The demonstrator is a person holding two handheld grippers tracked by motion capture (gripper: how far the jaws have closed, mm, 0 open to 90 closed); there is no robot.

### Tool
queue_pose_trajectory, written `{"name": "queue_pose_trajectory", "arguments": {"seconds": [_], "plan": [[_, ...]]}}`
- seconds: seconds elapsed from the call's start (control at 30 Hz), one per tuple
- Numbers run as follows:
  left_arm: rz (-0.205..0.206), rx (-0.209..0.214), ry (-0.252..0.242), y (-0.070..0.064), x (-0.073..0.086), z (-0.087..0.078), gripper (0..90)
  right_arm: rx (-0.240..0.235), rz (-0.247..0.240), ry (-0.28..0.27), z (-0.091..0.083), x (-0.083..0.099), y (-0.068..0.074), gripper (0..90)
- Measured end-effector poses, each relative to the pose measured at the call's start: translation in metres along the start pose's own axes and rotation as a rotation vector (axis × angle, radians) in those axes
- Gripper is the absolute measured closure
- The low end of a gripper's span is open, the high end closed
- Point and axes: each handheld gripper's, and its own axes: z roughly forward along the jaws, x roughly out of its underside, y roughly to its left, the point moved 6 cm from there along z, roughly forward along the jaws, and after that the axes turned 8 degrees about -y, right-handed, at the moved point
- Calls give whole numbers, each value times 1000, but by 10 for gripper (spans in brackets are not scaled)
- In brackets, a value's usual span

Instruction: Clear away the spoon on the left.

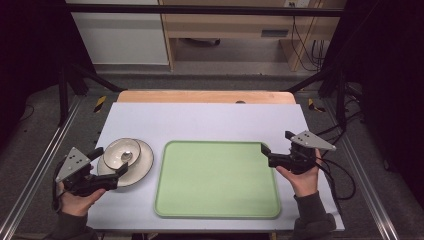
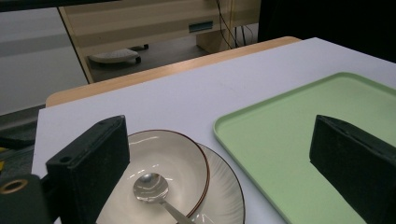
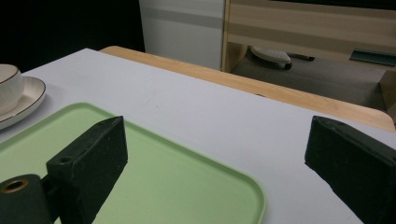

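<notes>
Pre-grasp, likely: left gripper (image 1: 107,167) wide open and empty at 5 o'clock of the cream ceramic bowl (image 2: 175,161) holding a metal spoon (image 2: 152,189) on a white plate (image 2: 226,196), right gripper (image 1: 267,155) wide open, empty at the bare green plastic tray's (image 1: 217,200) 2 o'clock corner; next probably closing on the bowl rim.

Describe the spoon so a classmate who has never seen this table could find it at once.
Start at the green tray in the table's middle. Left of it, a white bowl sits on a white plate. The spoon lies inside that bowl, the one shiny metal item there.
</notes>
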Motion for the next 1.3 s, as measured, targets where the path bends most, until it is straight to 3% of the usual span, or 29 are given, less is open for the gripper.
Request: {"name": "queue_pose_trajectory", "arguments": {"seconds": [0.4, 0.97, 1.3], "plan": [[-3, -14, 41, 4, 19, -12, 46, -1, 4, 6, -2, 0, 0, 61], [6, -1, 120, 1, 48, -11, 59, -6, -4, 26, 0, 3, 2, 62], [32, 4, 139, 1, 58, -4, 194, -8, -8, 43, 3, 6, 3, 62]]}}
